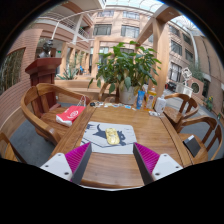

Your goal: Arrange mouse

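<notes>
A yellow mouse [113, 135] lies on a grey mouse mat [112, 137] in the middle of a wooden table [110, 165]. My gripper [113, 162] is open and empty. Its two pink-padded fingers [78, 157] stand wide apart above the table's near edge. The mouse and mat lie just ahead of the fingers, roughly centred between them, apart from both pads.
A red and white item [69, 115] lies on the table's left side. Wooden chairs [40, 100] stand at the left and at the right [200, 135]. A large potted plant [128, 70] and a blue bottle [141, 98] stand beyond the table's far end.
</notes>
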Demonstrator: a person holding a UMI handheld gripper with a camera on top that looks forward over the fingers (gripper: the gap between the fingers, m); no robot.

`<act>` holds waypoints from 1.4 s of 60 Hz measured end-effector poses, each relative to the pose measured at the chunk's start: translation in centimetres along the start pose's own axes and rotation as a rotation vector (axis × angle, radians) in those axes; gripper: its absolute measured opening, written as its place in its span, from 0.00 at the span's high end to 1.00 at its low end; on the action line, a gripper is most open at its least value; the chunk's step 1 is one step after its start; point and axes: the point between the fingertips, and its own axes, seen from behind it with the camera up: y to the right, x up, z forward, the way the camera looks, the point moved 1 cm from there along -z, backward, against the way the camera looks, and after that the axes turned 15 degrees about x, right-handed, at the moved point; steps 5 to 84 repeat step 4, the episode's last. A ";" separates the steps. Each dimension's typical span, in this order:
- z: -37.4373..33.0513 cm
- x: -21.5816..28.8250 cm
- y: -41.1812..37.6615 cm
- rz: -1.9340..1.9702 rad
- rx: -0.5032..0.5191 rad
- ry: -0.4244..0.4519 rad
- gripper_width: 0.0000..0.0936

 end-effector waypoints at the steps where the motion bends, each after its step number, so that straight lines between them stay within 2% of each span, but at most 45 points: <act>1: 0.0 0.0 0.0 0.000 -0.001 0.000 0.08; 84: 0.3 -0.2 -0.2 0.002 0.000 0.004 0.09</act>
